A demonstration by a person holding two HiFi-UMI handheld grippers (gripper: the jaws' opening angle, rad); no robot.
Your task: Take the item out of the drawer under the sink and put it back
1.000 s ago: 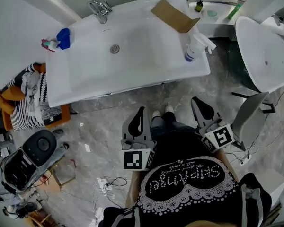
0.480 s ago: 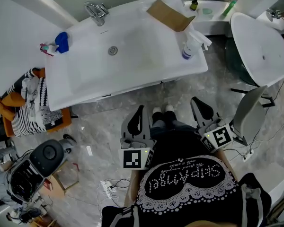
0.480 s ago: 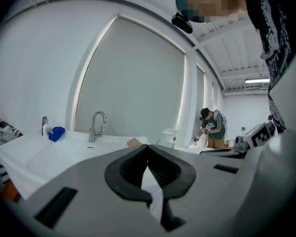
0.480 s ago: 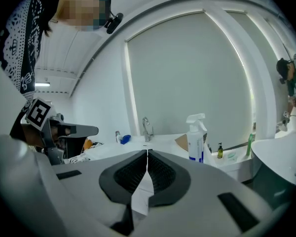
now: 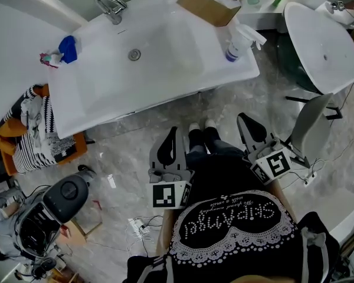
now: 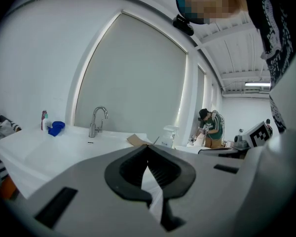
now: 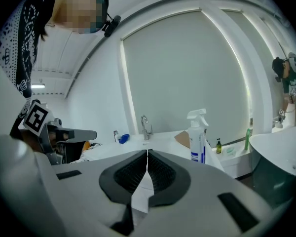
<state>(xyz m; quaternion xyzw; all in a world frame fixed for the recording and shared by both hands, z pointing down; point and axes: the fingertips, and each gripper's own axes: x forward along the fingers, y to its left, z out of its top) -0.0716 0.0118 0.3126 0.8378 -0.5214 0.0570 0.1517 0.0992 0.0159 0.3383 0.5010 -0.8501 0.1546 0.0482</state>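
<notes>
The white sink [image 5: 165, 81] stands ahead of me, with its faucet [image 5: 109, 6] at the back left. No drawer or item from it shows from above; the cabinet front under the basin is hidden. My left gripper [image 5: 172, 135] hangs shut and empty over the marble floor, short of the sink's front edge. My right gripper [image 5: 243, 120] is level with it, also shut with nothing in it. In the left gripper view the left gripper [image 6: 148, 146] points at the sink top [image 6: 49, 147]. In the right gripper view the right gripper [image 7: 147, 152] points at the spray bottle [image 7: 198, 137].
On the sink top lie a cardboard piece [image 5: 203, 6], a spray bottle [image 5: 236, 43] and a blue object [image 5: 66, 47]. A white tub [image 5: 324, 46] and a chair [image 5: 310, 140] are at the right. An orange basket of clothes [image 5: 32, 128], a black machine [image 5: 59, 199] and floor cables [image 5: 138, 226] are at the left.
The head view has shifted, so the sink now sits higher and further left in the picture. Both grippers have kept their places and stayed shut.
</notes>
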